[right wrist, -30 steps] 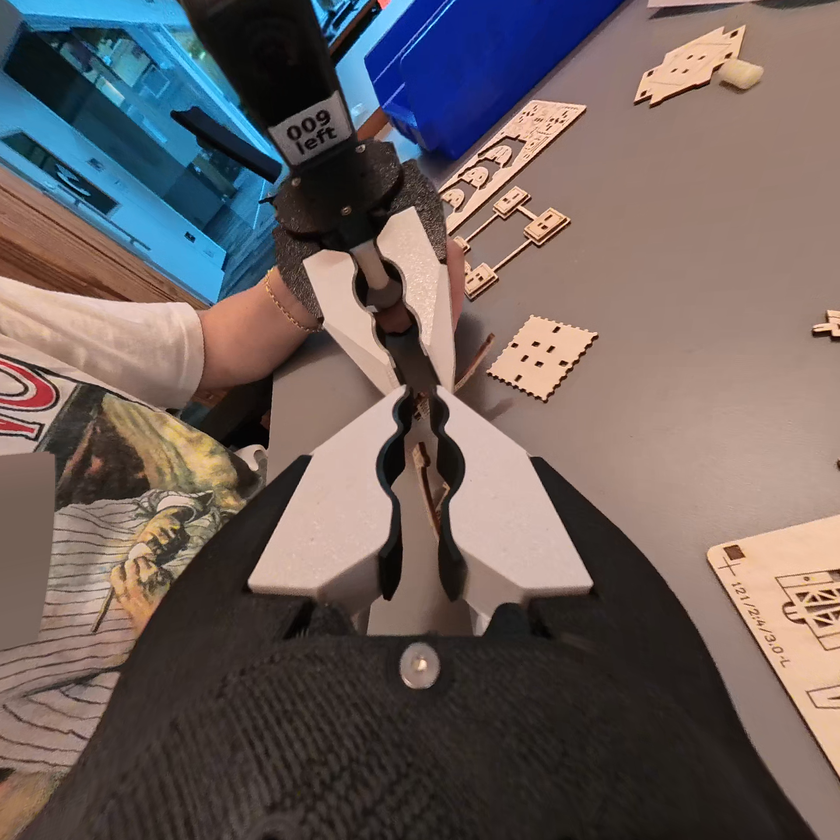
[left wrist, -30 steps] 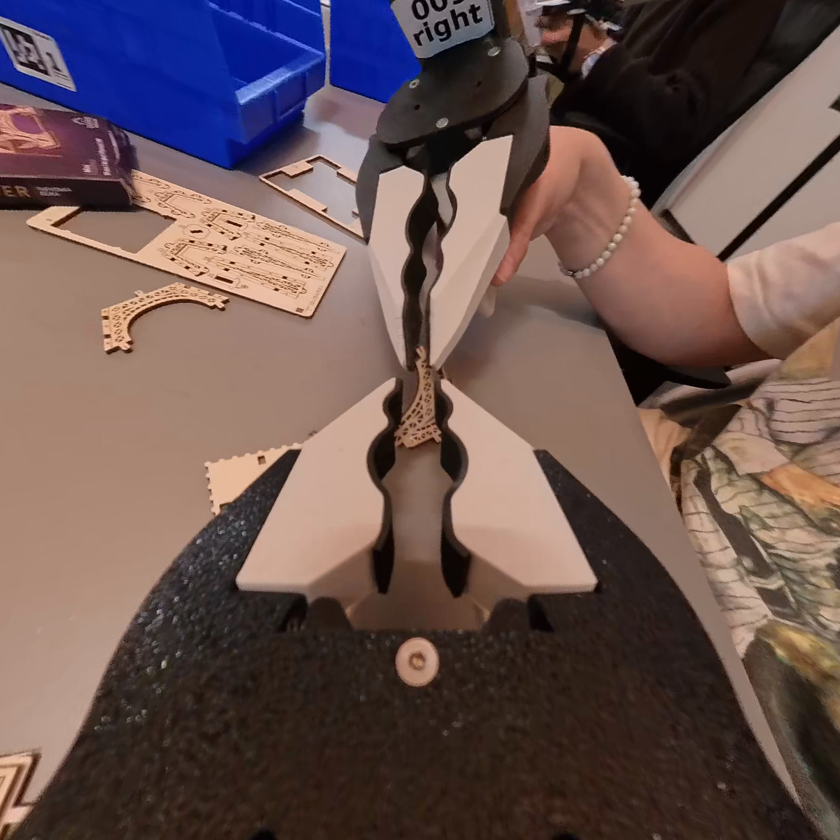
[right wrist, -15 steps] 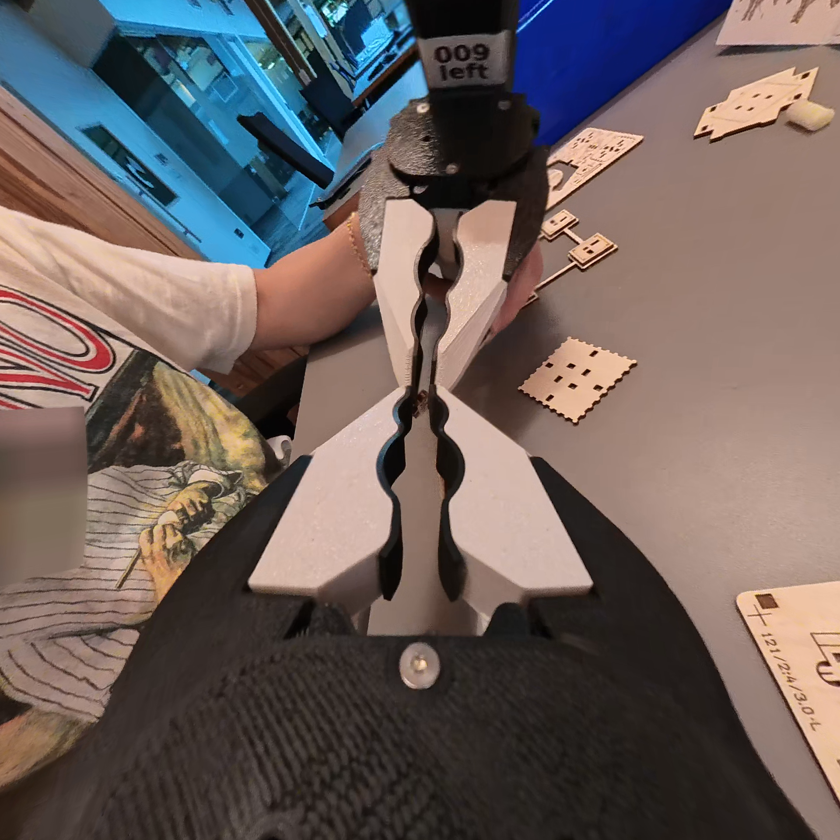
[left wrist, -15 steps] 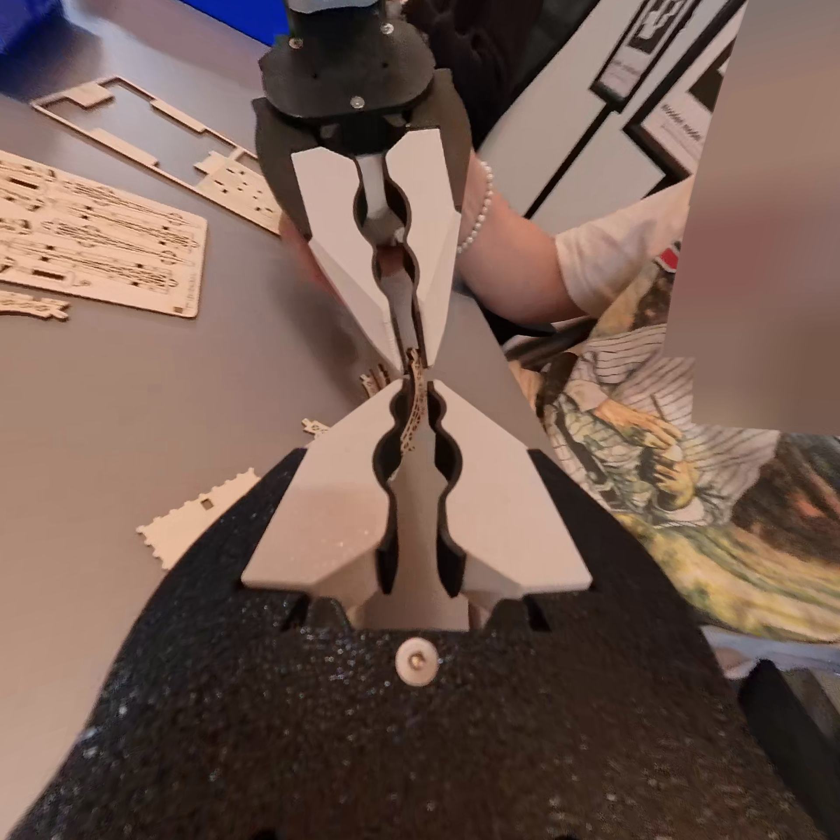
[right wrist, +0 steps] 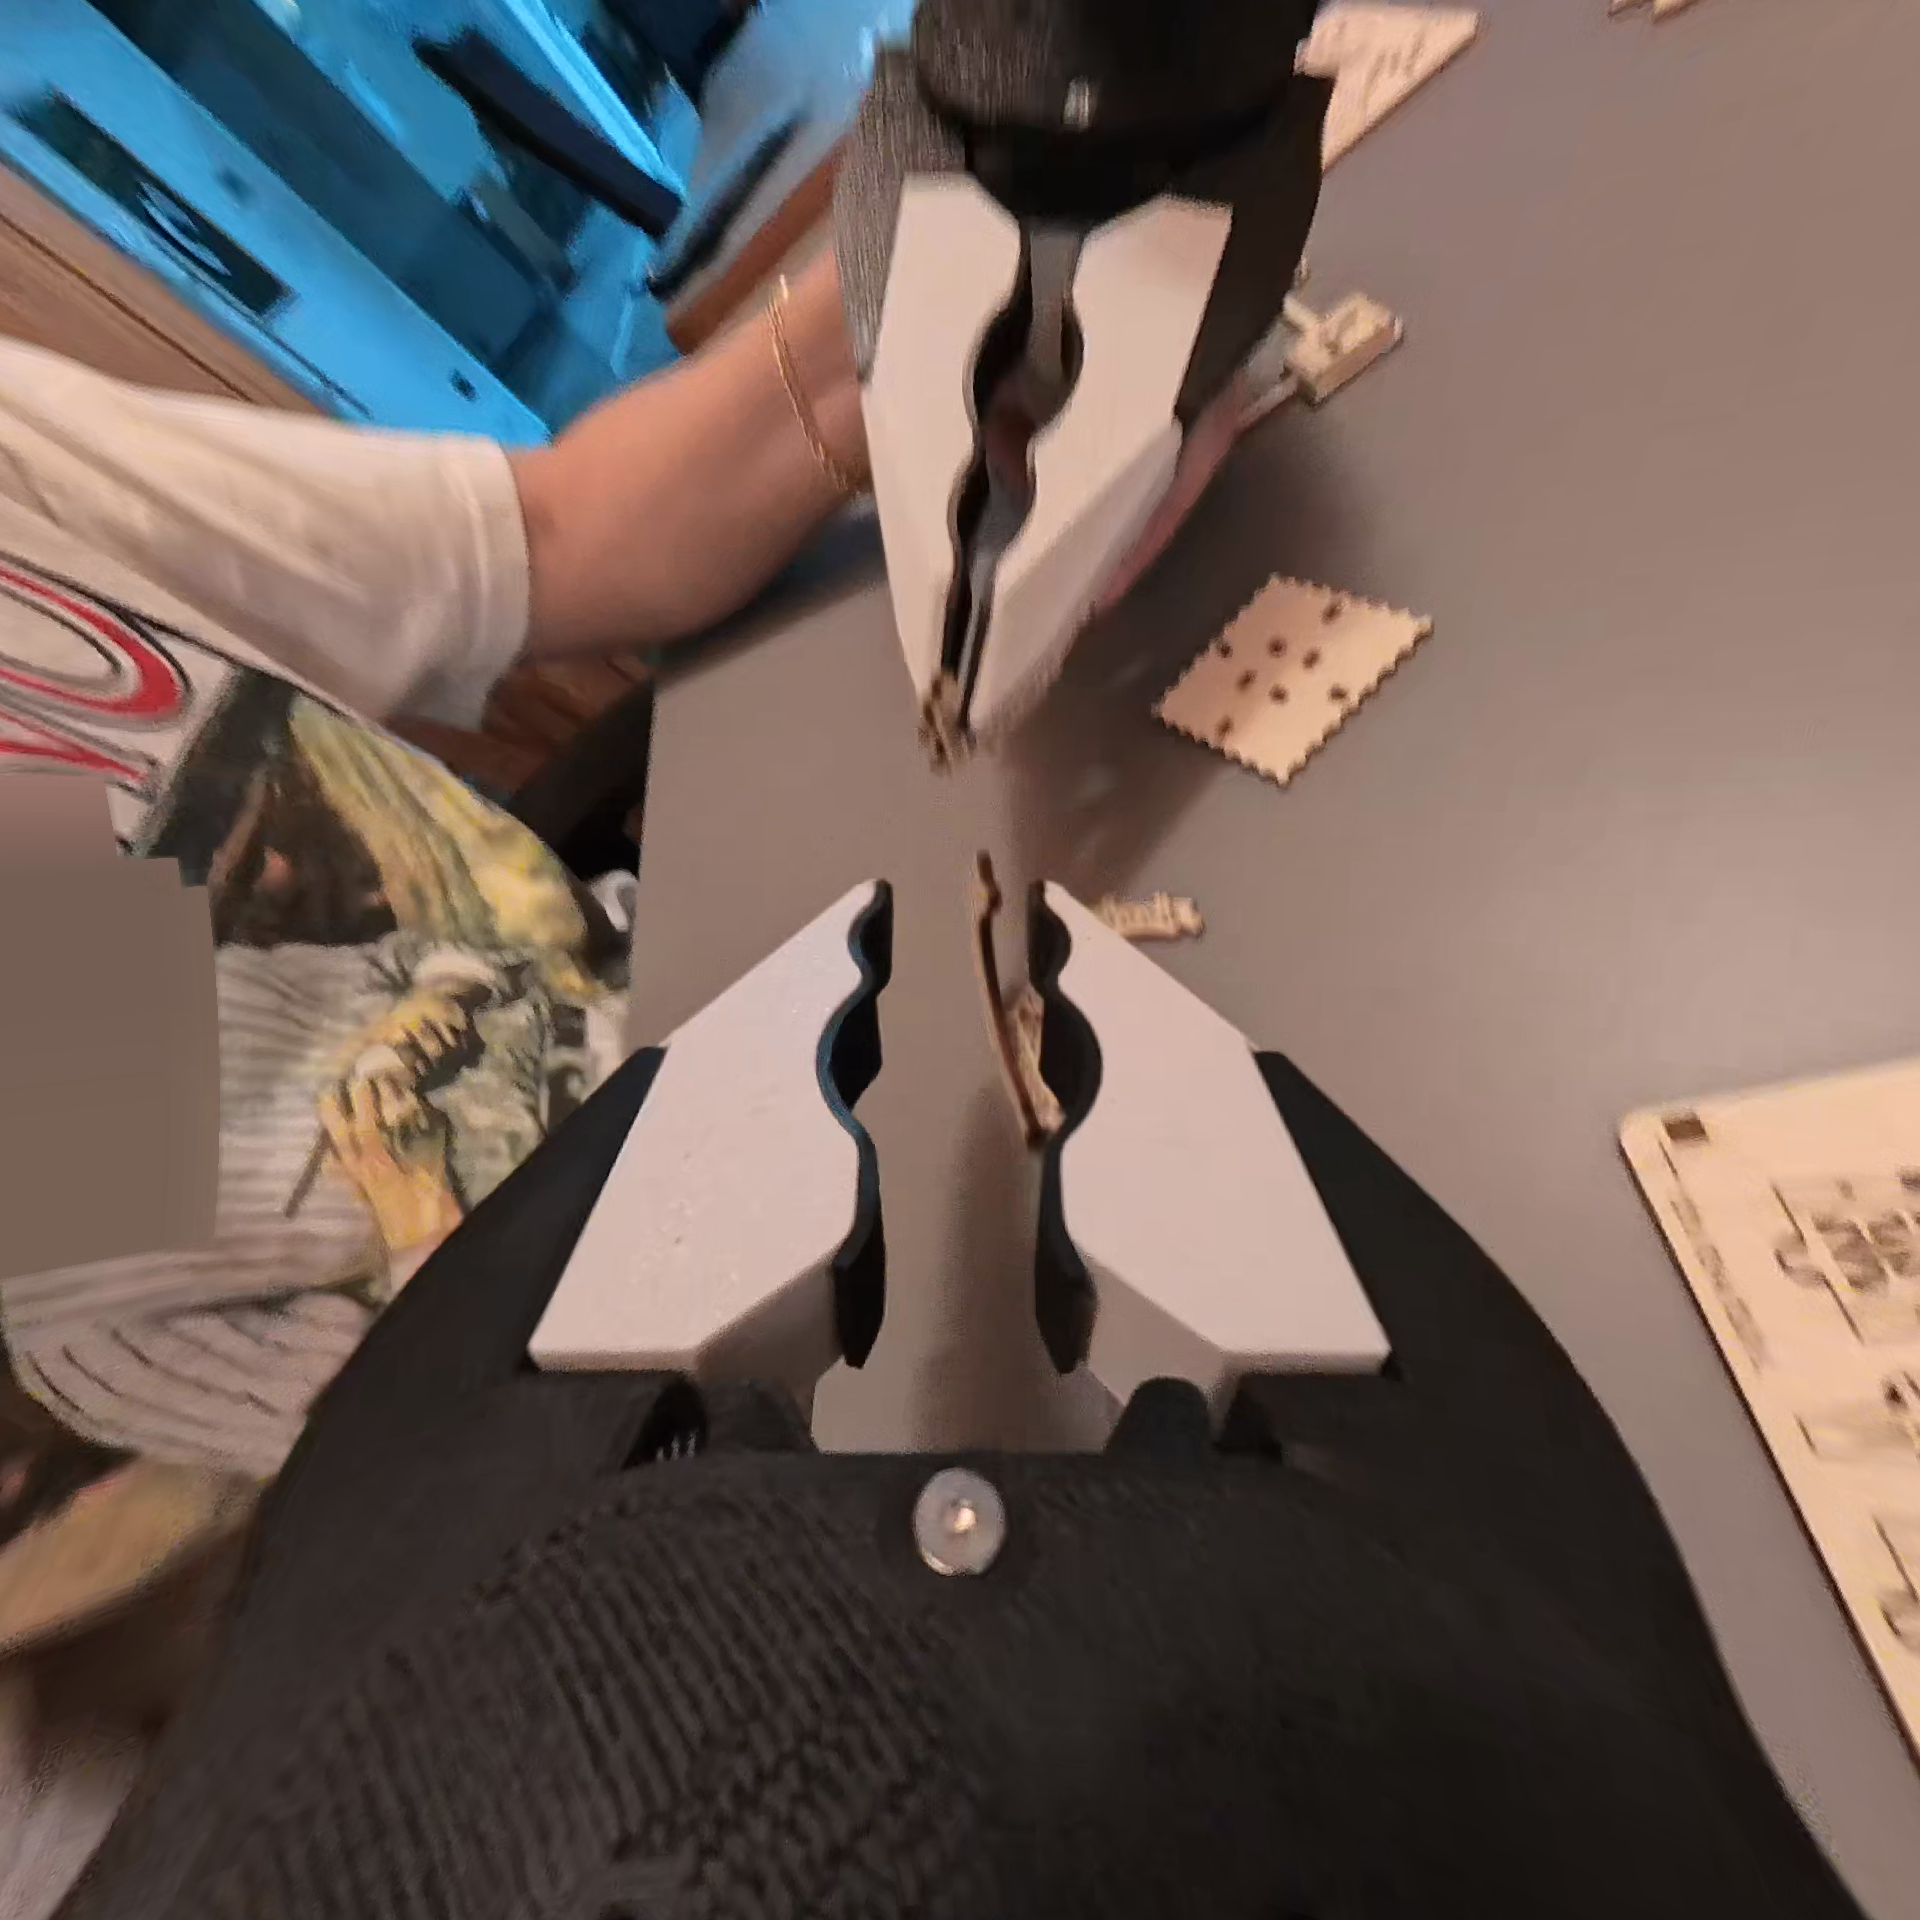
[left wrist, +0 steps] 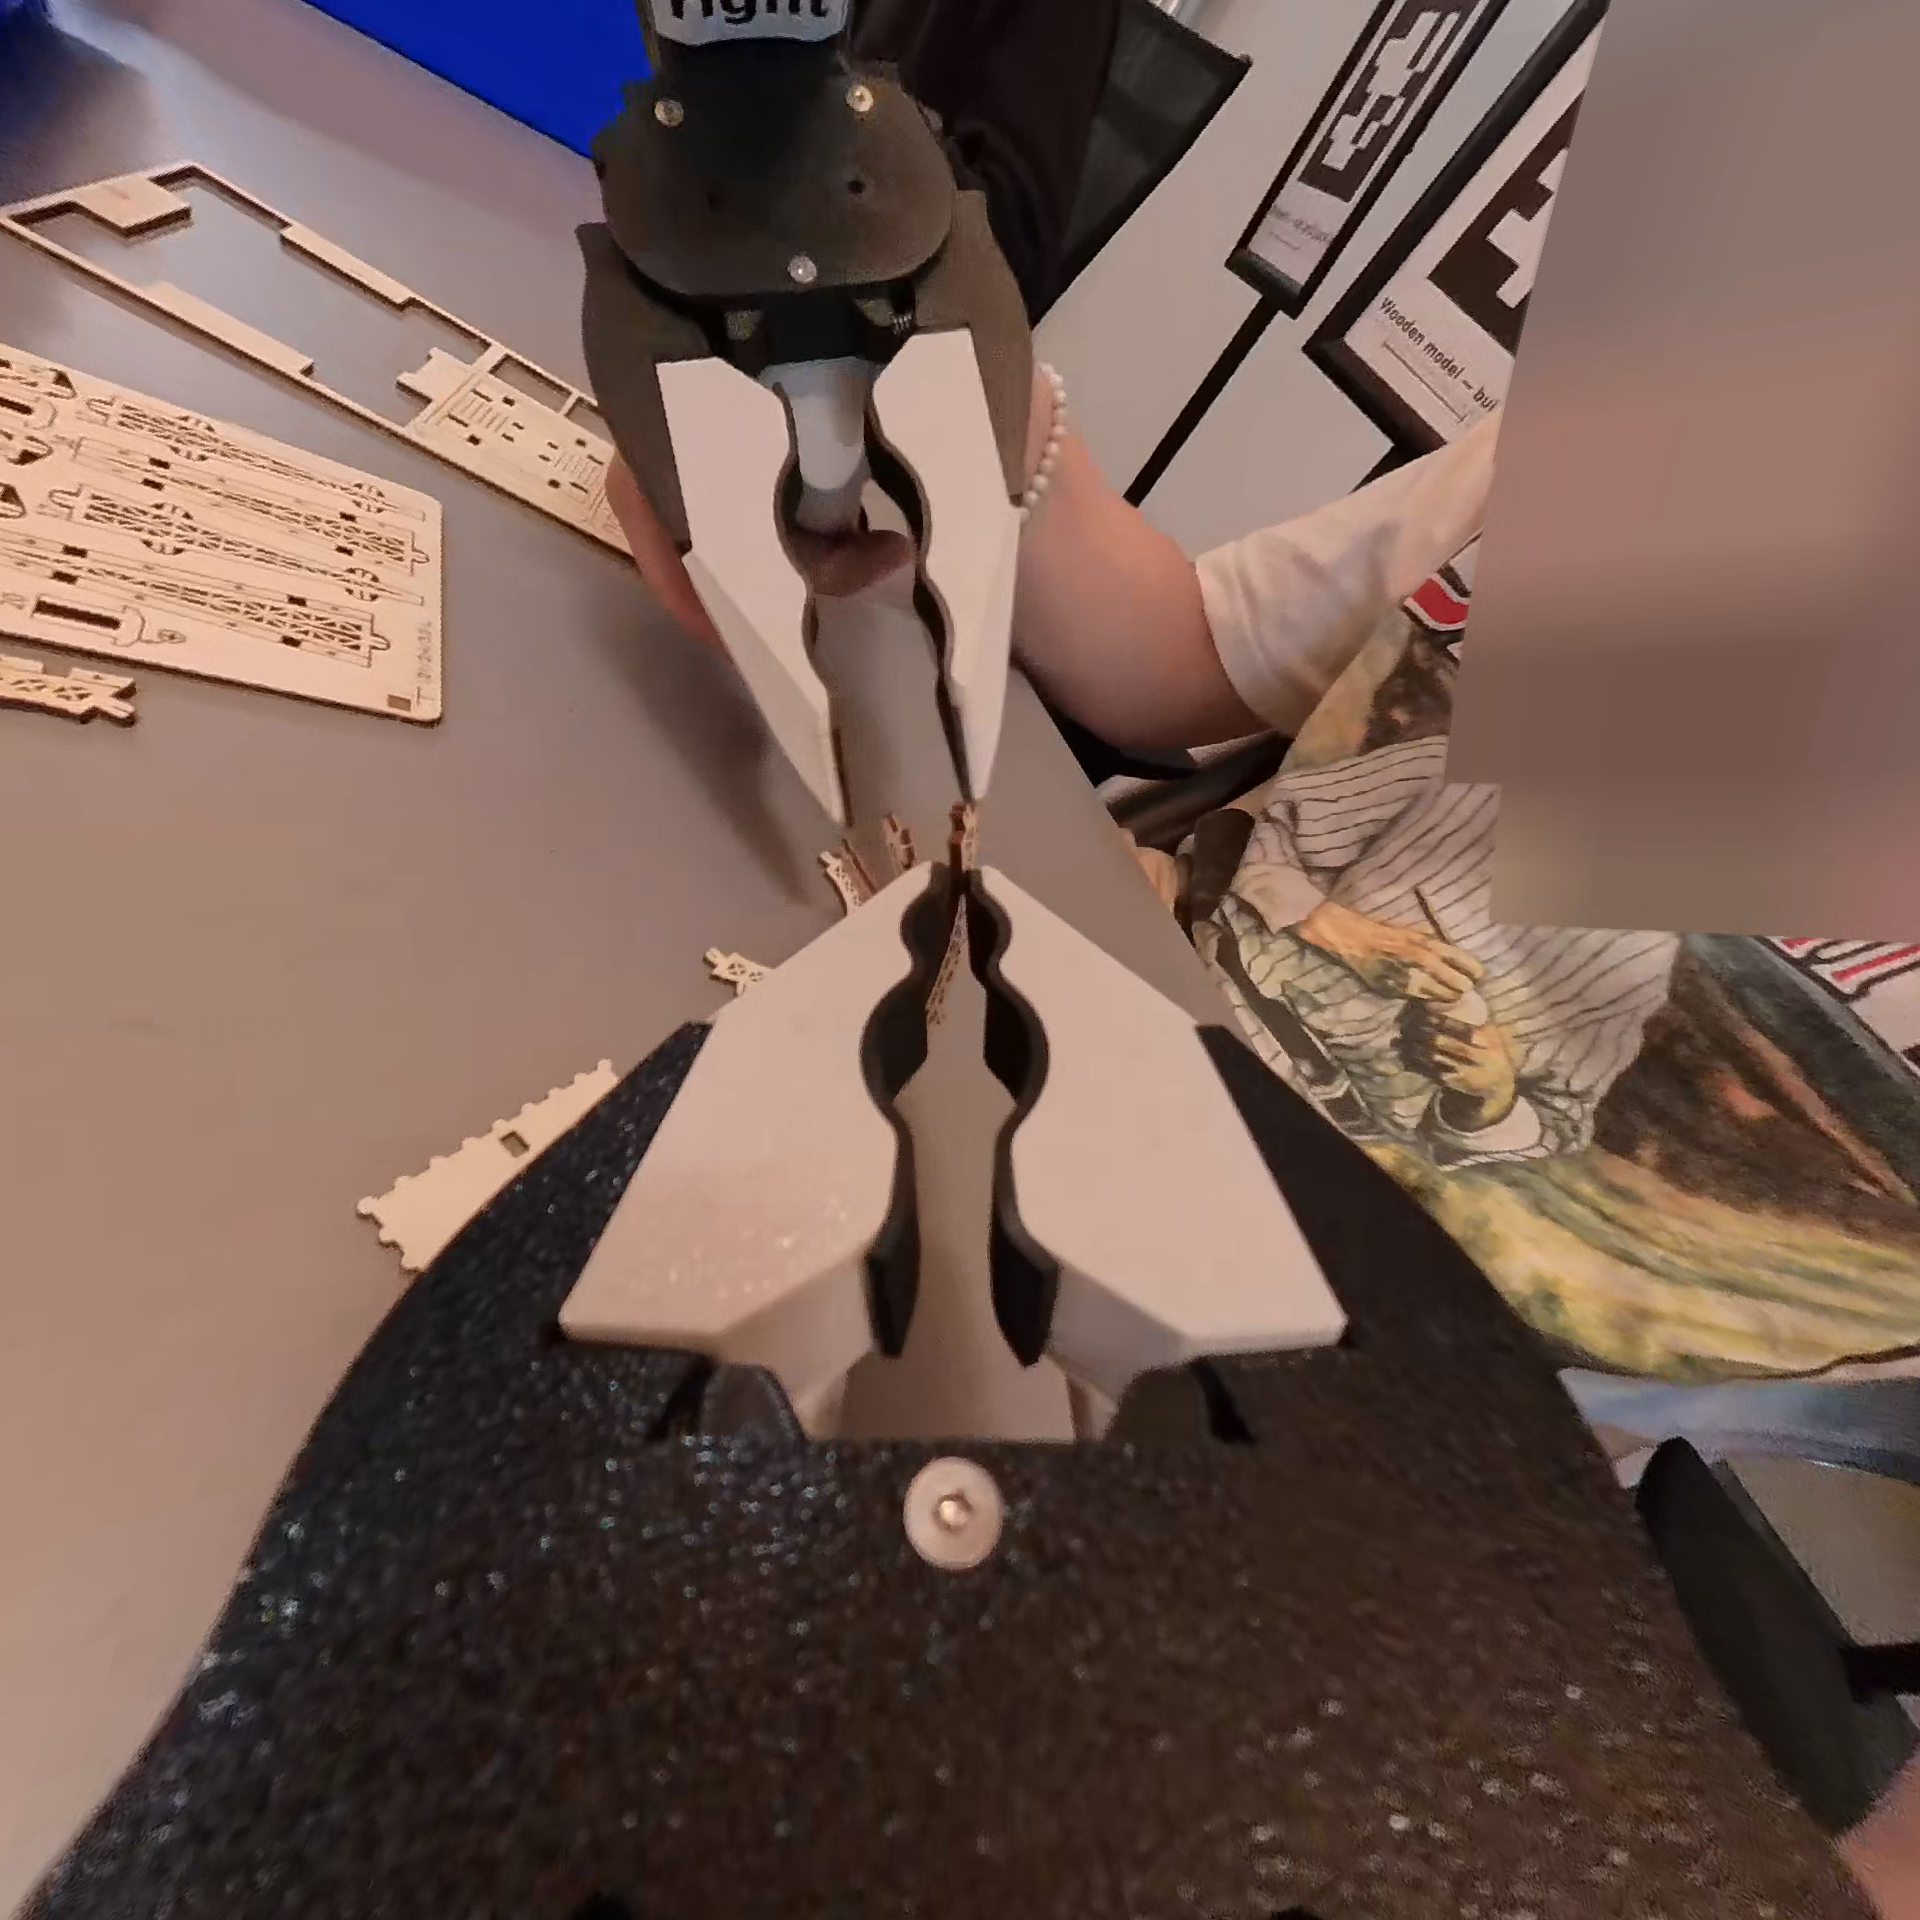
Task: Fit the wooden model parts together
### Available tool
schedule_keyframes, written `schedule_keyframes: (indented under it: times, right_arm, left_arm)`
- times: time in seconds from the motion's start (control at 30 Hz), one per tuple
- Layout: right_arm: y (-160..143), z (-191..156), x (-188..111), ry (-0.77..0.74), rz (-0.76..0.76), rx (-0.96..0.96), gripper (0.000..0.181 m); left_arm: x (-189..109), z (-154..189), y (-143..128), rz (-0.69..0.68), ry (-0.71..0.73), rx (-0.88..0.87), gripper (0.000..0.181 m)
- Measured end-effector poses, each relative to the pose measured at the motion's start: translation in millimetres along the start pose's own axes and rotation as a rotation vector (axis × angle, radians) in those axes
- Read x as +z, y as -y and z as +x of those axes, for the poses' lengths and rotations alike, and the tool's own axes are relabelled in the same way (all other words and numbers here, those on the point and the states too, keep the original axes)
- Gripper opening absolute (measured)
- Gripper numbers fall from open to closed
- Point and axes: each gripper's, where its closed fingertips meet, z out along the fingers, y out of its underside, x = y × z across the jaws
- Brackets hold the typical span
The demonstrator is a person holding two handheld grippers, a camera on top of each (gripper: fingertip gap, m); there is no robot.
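Above the grey bench [left wrist: 312, 987], the left gripper [left wrist: 958, 883] pinches a thin wooden lattice strip [left wrist: 951, 956] at its tips; facing it, the right gripper [right wrist: 958, 904] stands parted, a curved wooden piece [right wrist: 1003, 1029] resting against its right finger.

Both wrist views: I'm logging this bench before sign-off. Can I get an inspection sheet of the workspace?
Surface: grey table.
Job's things: wooden strip pinched in the left gripper; second strip loose against one finger of the right gripper.
Clutter: cut part sheet, emptied frame, notched square plate.
Grippers: left gripper shut on the wooden strip; right gripper open; tips facing each other, apart.
Cables: nothing seen.
Surroundings: person's sleeve, framed signs.
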Motion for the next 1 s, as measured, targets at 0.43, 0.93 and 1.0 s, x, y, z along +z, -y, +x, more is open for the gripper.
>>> schedule_keyframes:
  times: [0.43, 0.93, 1.0]
  right_arm:
    - [-12, 6, 13, -0.002, -0.037, -0.189, 0.007]
    - [-12, 0, 21, 0.061, -0.06, -0.175, 0.0]
    - [-7, -7, 19, 0.123, -0.033, -0.174, 0.001]
  left_arm:
    - [13, -5, -15, -0.146, -0.118, -0.173, 0.0]
    - [11, 2, -11, -0.12, -0.164, -0.162, 0.0]
    - [8, 7, -8, -0.102, -0.196, -0.146, 0.0]
